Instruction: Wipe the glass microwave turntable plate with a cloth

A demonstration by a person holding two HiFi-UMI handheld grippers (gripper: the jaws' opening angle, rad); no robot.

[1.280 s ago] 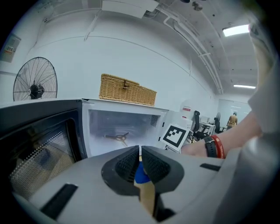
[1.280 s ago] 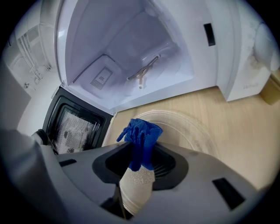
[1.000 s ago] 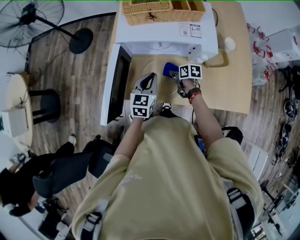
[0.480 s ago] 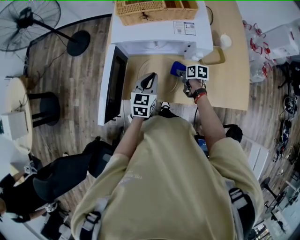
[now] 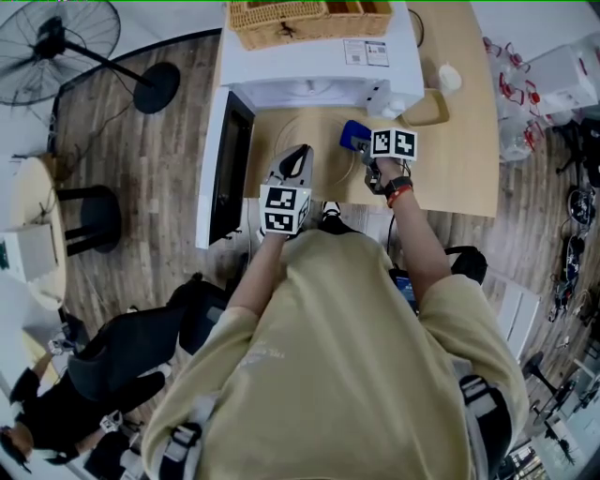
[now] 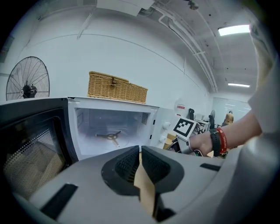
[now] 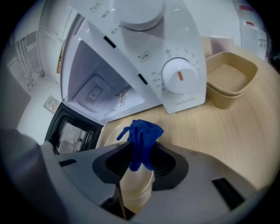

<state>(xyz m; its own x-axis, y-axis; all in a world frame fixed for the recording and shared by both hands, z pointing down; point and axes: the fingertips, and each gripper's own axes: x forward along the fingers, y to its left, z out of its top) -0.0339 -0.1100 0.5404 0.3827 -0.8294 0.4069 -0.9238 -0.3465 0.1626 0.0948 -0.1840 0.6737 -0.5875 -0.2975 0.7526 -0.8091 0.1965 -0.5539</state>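
The glass turntable plate (image 5: 314, 139) lies flat on the wooden table in front of the open microwave (image 5: 319, 66); its pale rim (image 7: 113, 131) shows just left of my right jaws. My right gripper (image 5: 362, 150) (image 7: 140, 154) hangs over the plate's right side, shut on a bunched blue cloth (image 5: 353, 137) (image 7: 141, 138). Over the plate's near left part is my left gripper (image 5: 298, 156) (image 6: 140, 154), pointing into the microwave cavity (image 6: 111, 127). Its jaws stand shut with nothing seen between them. The cavity holds only the roller ring (image 6: 109, 136).
The microwave door (image 5: 225, 169) (image 6: 30, 148) hangs open to the left. A wicker basket (image 5: 309, 14) sits on top of the oven. Stacked beige bowls (image 7: 229, 78) (image 5: 433, 111) stand right of it. A floor fan (image 5: 56, 42) and a seated person (image 5: 103, 366) are at left.
My right gripper with the blue cloth has shifted a little to the right over the plate, mostly in the first half second. The left gripper has stayed put.
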